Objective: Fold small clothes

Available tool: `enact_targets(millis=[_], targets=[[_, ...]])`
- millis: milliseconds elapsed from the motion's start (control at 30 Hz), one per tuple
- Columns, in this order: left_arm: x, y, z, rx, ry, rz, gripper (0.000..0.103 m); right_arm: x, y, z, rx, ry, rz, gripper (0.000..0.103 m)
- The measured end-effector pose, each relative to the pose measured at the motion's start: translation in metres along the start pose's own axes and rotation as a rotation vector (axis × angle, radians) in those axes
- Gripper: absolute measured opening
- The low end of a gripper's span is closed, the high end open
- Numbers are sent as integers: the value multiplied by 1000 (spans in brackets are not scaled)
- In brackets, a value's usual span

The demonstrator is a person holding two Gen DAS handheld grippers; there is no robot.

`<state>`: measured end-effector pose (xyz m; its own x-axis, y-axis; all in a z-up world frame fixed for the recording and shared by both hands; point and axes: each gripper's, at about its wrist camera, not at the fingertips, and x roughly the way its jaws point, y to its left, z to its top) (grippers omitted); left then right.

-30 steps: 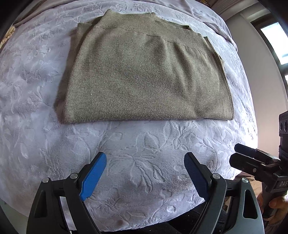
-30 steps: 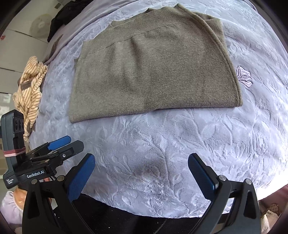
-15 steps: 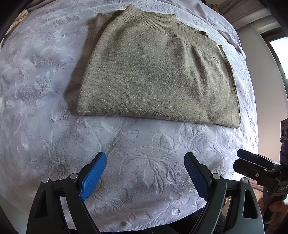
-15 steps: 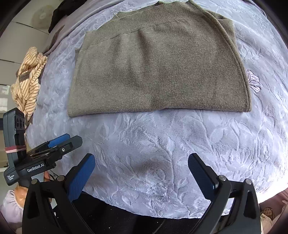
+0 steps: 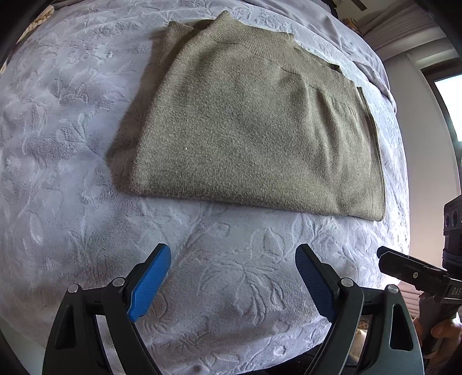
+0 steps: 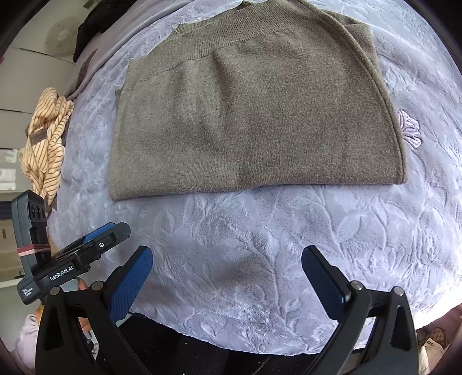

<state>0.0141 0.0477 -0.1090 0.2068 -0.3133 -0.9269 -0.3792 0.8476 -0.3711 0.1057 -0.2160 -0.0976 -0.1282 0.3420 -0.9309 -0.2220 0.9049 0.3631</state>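
Observation:
An olive-brown knit garment point(image 5: 254, 129) lies folded flat on the lilac embossed blanket point(image 5: 231, 268), its ribbed band at the far side. The right wrist view shows the same garment point(image 6: 254, 115) as a neat rectangle. My left gripper point(image 5: 232, 274) hovers open over bare blanket just short of the garment's near edge, with nothing between its blue pads. My right gripper point(image 6: 226, 274) is likewise open and empty near the blanket's front. Each gripper appears at the side of the other's view, the left gripper point(image 6: 95, 245) and the right gripper point(image 5: 410, 271).
A striped yellow cloth point(image 6: 46, 138) lies bunched at the blanket's left edge. Dark clothing point(image 6: 98, 20) sits at the far left corner. An embroidered motif point(image 6: 408, 128) marks the blanket right of the garment. A hand point(image 5: 441, 331) holds the right gripper's handle.
The left wrist view has rolled and shifted, so the garment now sits tilted and further right in it. In the right wrist view the garment has drawn slightly closer. Both grippers stayed open.

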Motion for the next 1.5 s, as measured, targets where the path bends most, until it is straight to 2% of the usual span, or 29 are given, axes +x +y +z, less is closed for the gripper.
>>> enact_targets(millis=[333, 500, 833, 1033, 1333, 1400, 1500], targets=[[-4, 22, 10, -57, -58, -15, 89, 18, 16, 15, -17, -18, 93, 103], [-3, 47, 14, -115, -75, -53, 89, 42, 23, 21, 11, 19, 198, 103], [9, 55, 15, -152, -74, -83, 89, 74, 30, 28, 108, 31, 342, 103], [16, 52, 19, -163, -78, -100, 89, 86, 20, 33, 176, 42, 374, 103], [22, 51, 25, -174, -83, -115, 89, 89, 17, 37, 190, 48, 394, 103], [19, 55, 24, -192, -100, -156, 89, 91, 17, 38, 195, 48, 407, 103], [16, 68, 22, -259, -113, -266, 89, 94, 17, 42, 212, 43, 448, 103]])
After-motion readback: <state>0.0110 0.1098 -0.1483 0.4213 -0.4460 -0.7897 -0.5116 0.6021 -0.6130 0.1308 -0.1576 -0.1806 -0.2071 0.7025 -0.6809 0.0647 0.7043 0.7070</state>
